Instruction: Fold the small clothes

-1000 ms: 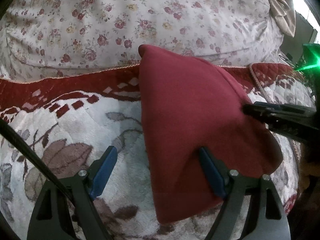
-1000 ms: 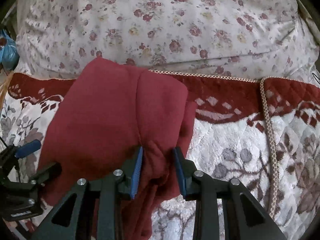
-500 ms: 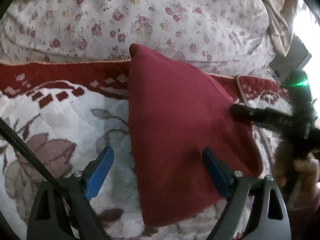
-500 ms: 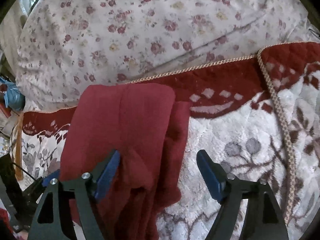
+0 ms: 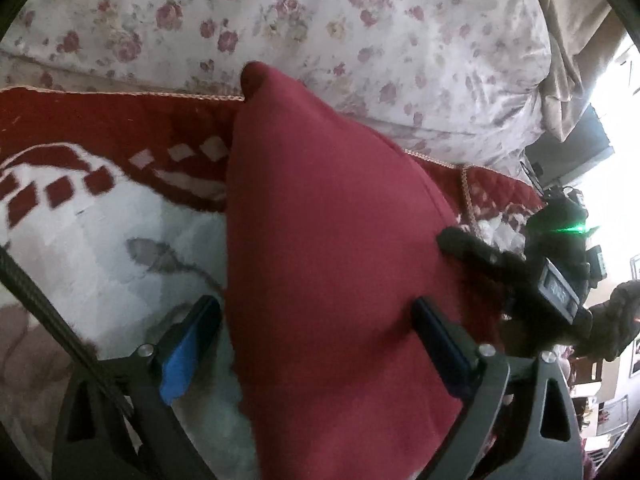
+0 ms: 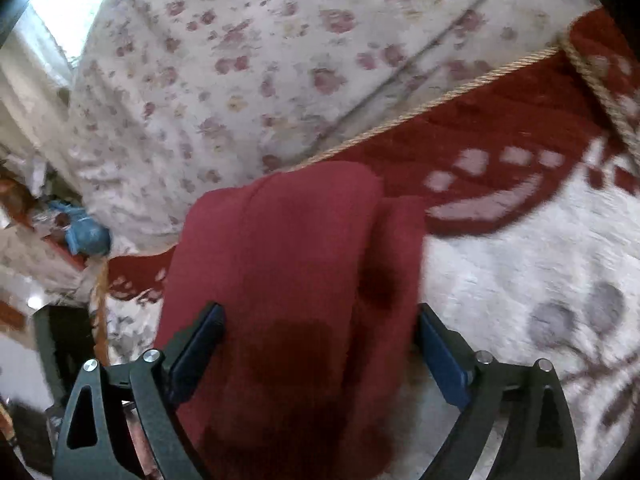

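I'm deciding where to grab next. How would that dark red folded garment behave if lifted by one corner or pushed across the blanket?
The dark red garment would probably flop and unfold: its layers sag softly, with creases seen from the right wrist. It looks light, a thin knit. Pushed, it would likely bunch rather than slide, since the plush blanket looks grippy.

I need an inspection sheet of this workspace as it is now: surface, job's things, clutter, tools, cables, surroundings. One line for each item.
Surface: white and red patterned blanket with cord trim, floral bedding behind it.
Job's things: one dark red garment, folded, lying on the blanket.
Clutter: blue bundle beyond the bed's edge; what it is cannot be told.
Tools: left tool jaws opening, garment edge between them, pads not pressing; right tool jaws opening, straddling the garment, no grip.
Cables: one black cable crossing beside the left tool.
Surroundings: bright window, beige curtain, room furniture, blurred.
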`<state>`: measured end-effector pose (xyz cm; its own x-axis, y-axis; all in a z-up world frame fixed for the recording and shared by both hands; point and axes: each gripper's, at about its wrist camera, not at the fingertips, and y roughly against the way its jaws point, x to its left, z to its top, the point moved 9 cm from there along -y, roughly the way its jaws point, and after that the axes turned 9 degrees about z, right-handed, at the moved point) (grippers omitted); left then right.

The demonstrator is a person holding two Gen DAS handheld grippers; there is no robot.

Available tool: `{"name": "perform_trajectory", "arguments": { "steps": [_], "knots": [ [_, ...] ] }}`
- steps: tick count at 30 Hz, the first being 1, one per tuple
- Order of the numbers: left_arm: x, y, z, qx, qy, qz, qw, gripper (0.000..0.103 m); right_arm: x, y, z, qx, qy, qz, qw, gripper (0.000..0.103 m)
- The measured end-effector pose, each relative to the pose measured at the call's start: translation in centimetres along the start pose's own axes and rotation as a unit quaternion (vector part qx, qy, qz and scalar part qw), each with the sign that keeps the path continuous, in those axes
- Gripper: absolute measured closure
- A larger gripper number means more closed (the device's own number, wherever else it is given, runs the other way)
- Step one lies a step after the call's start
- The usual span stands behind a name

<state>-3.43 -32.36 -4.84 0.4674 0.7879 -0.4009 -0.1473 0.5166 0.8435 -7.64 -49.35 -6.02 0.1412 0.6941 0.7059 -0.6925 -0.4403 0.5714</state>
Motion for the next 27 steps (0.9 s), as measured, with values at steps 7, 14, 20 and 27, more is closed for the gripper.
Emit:
{"name": "perform_trajectory", "arguments": {
  "steps": [7, 14, 20, 27],
  "knots": [
    [-0.9, 0.4, 0.4, -0.01, -0.019, 0.005, 0.9998, 0.033, 3.0, -0.5, 0.2, 0.001, 0.069, -0.038, 0.997, 0.04],
    [-1.2, 7.5, -1.1, -0.029, -0.051, 0.022, 0.998, 0.049, 8.6, 0.8, -0.9, 0.017, 0.087, -0.015, 0.996, 0.055],
    [2.5, 12.3, -6.3, -0.01, -0.03, 0.069, 0.9971, 0.048, 12.9, 0.4, -6.0, 0.076, 0.076, 0.024, 0.994, 0.053],
    [7.0, 10.6, -9.4, -0.005, 0.001, 0.128, 0.9918, 0.024, 12.4, -1.1, -10.3, 0.079, 0.151, -0.07, 0.983, 0.029]
  ]
}}
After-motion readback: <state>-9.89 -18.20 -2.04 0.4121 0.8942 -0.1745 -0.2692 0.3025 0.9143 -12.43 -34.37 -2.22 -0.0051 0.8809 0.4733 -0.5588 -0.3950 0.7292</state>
